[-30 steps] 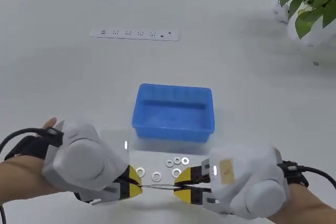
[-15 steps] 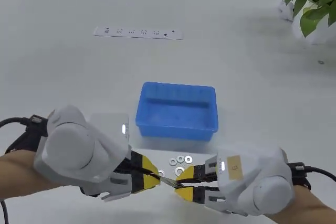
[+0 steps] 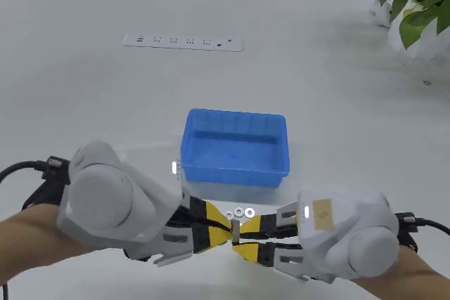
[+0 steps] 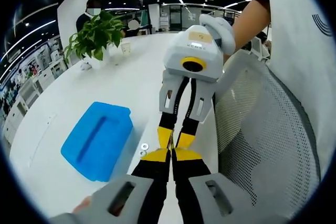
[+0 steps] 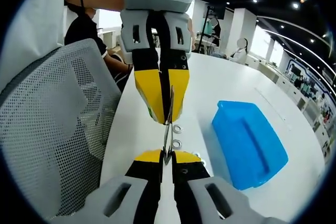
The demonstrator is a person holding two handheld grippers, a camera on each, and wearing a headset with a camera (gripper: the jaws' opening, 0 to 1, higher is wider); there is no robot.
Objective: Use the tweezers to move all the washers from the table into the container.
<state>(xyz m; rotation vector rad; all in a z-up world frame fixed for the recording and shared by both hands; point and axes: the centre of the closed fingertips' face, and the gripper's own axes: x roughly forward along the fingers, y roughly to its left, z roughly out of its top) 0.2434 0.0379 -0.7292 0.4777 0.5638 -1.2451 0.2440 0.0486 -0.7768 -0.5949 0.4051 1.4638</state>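
The left gripper (image 3: 223, 228) and right gripper (image 3: 247, 238) have drawn tip to tip, both pairs of fingers (image 5: 149, 158) clamped on the tweezers (image 5: 168, 124), apparently to regrip them. The washers (image 3: 242, 213) lie unpicked beside the container (image 3: 232, 170), near the worktop's (image 3: 316, 68) front edge.

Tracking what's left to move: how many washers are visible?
3 in the head view: left washer, middle washer, right washer, in a row before the blue container; left gripper and right gripper may hide more.

Head view down over table (image 3: 316, 89), gripper views low, facing each other — blue container (image 4: 97, 140) shared
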